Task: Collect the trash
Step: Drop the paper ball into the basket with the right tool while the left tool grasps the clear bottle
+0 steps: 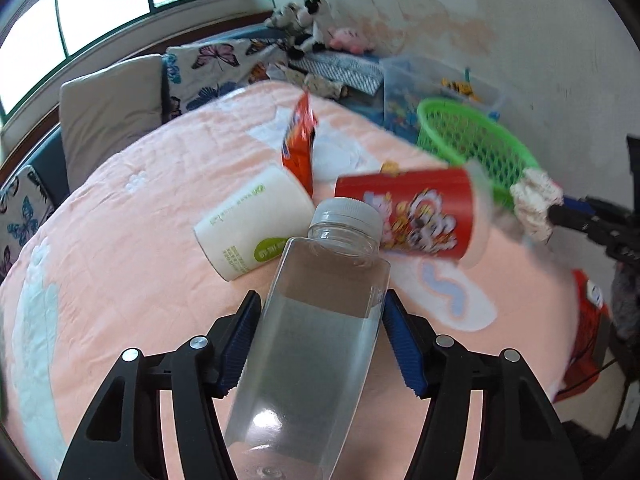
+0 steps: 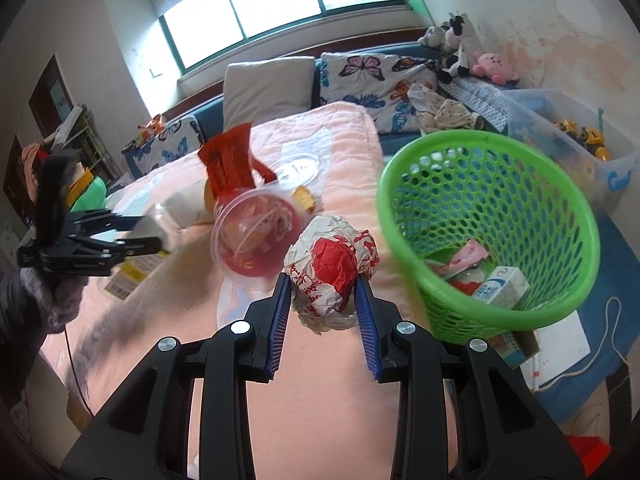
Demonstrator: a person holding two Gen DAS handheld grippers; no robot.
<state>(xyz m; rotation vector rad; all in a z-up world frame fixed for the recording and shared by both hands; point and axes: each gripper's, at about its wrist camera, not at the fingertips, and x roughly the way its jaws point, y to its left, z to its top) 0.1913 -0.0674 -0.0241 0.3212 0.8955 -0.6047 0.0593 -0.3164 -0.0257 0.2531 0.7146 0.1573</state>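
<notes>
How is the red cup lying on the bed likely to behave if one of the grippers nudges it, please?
The red cup lies on its side on the soft bedspread, so it would probably roll in a curve. It looks empty and thin-walled in the right wrist view, so likely light and easy to squash.

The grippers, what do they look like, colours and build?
Both the left gripper and right gripper have black plastic linkage arms with triangular cut-outs, round silver pivot bolts, and ribbed blue finger pads. No markings show.
</notes>
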